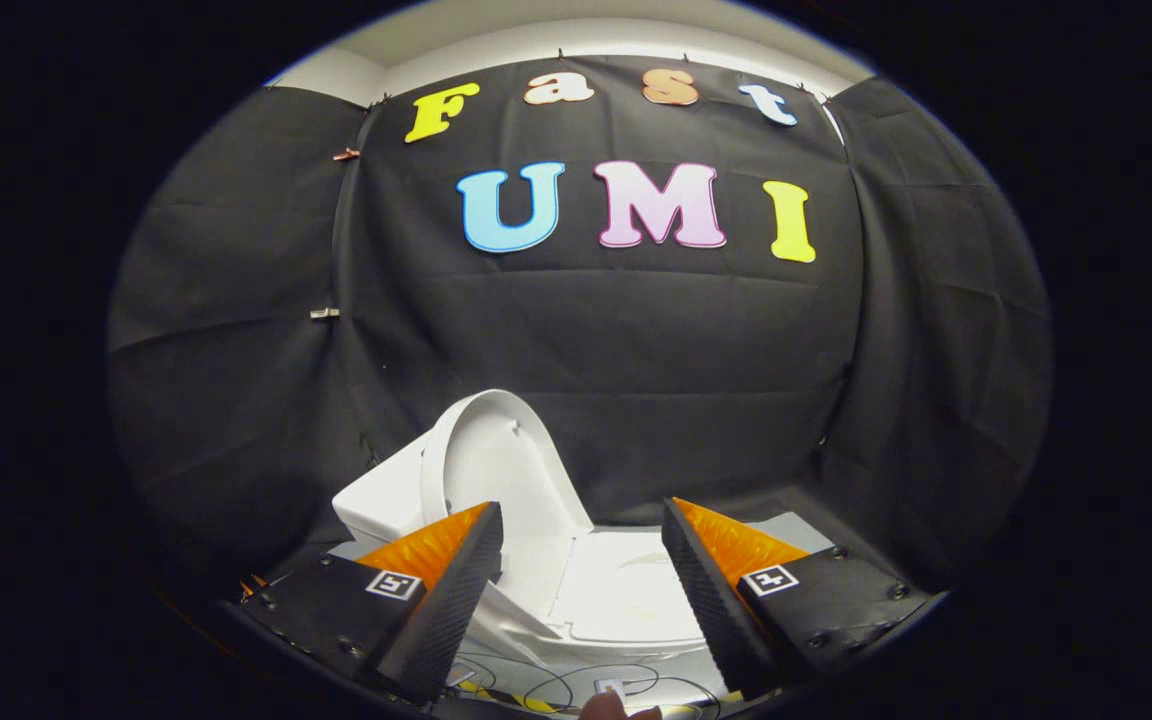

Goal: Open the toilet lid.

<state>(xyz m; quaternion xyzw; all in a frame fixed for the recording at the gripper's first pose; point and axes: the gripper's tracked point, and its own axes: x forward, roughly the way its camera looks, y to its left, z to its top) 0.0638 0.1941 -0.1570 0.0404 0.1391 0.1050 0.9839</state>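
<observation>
A white toilet stands low just ahead of my fingers. Its lid is raised upright, leaning back toward the tank beyond my left finger. The seat lies flat over the bowl, showing in the gap between the two fingers. My gripper hovers above the seat with its fingers wide apart and nothing held between them. It touches neither the lid nor the seat.
Black cloth walls close in behind and on both sides of the toilet. A pale floor panel shows beyond my right finger. Thin cables loop on the floor below the bowl, and a person's fingertip shows beside them.
</observation>
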